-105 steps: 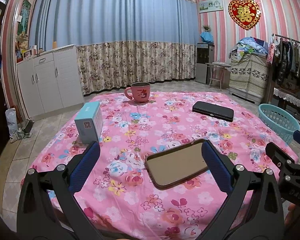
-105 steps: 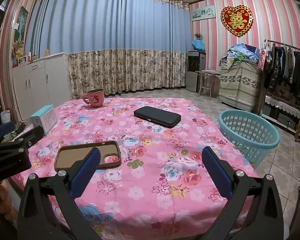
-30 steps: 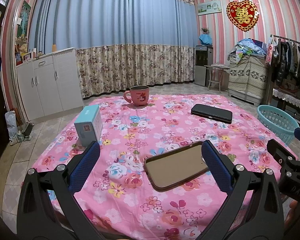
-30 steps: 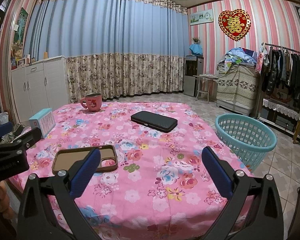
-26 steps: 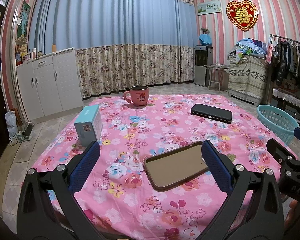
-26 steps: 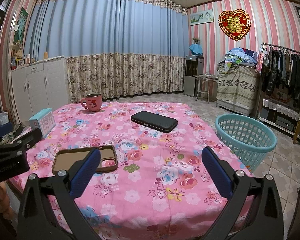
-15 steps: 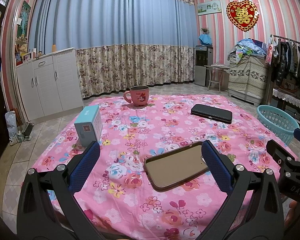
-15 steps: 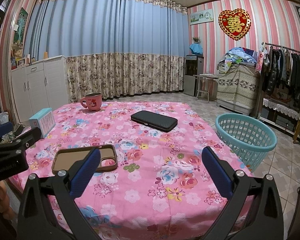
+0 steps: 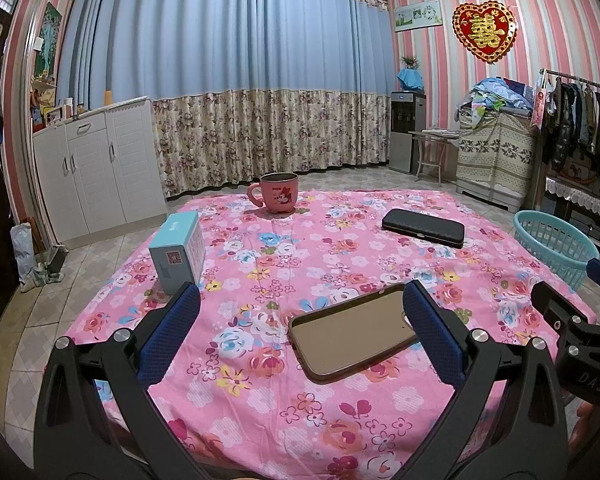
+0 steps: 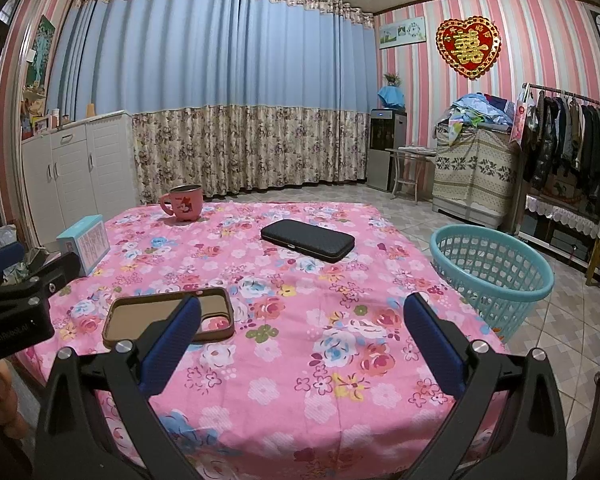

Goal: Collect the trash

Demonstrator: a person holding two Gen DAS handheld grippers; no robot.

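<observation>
A brown phone case [image 9: 350, 332] lies on the pink floral tablecloth [image 9: 268, 264], just ahead of my open, empty left gripper [image 9: 300, 320]; it also shows in the right wrist view [image 10: 156, 314]. A light blue box [image 9: 178, 252] stands at the left, a pink mug [image 9: 278, 198] at the far side, a black flat case [image 9: 422, 228] at the right. My right gripper [image 10: 300, 320] is open and empty above the near table edge. A teal basket [image 10: 490, 272] stands on the floor to the right of the table.
White cabinets [image 9: 96, 176] line the left wall. A clothes rack [image 10: 572, 148] and a covered pile [image 10: 476, 172] stand at the right. Tiled floor surrounds the table. Each gripper's body shows at the edge of the other's view.
Both grippers have stayed almost still and open. Nothing on the table has moved.
</observation>
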